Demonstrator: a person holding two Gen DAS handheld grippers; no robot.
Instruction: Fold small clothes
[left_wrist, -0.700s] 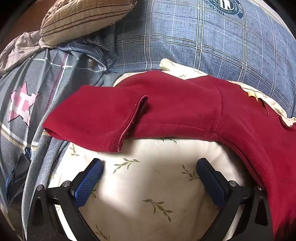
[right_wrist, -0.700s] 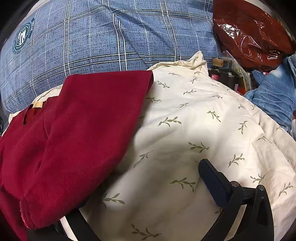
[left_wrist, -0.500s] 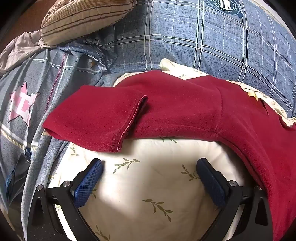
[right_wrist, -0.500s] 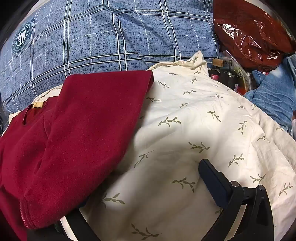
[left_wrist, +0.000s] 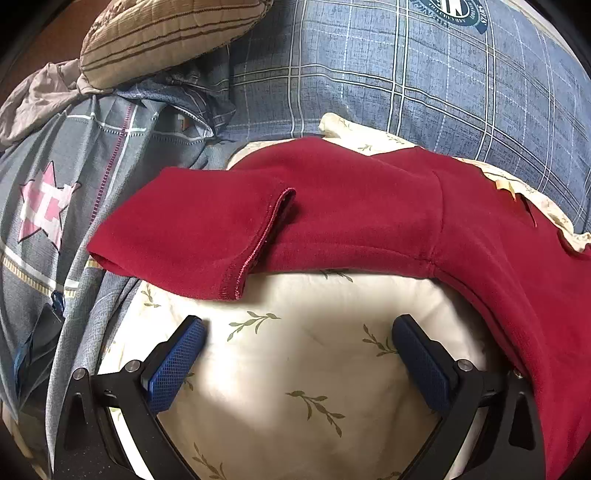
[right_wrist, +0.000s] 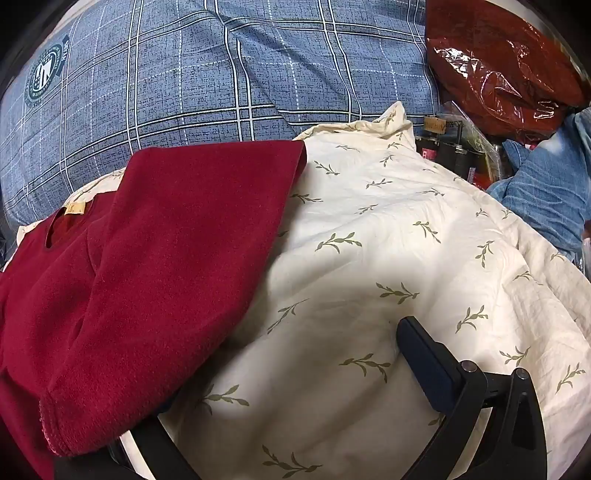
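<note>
A dark red top (left_wrist: 351, 218) lies on a cream pillow with a green sprig print (left_wrist: 295, 369). One sleeve (left_wrist: 192, 240) is folded across the body, its hemmed cuff facing up. My left gripper (left_wrist: 297, 332) is open and empty, just below the sleeve, over bare pillow. In the right wrist view the red top (right_wrist: 166, 258) lies folded at the left, its neck label (right_wrist: 75, 208) showing. My right gripper (right_wrist: 280, 369) is open; the top's lower hem (right_wrist: 59, 435) drapes over its left finger and hides it.
A blue plaid duvet (left_wrist: 406, 85) lies behind the pillow. A striped brown cushion (left_wrist: 166, 33) and grey star-print bedding (left_wrist: 48, 206) are at the left. A red plastic bag (right_wrist: 498, 62), dark bottles (right_wrist: 450, 147) and blue denim (right_wrist: 546, 192) crowd the right.
</note>
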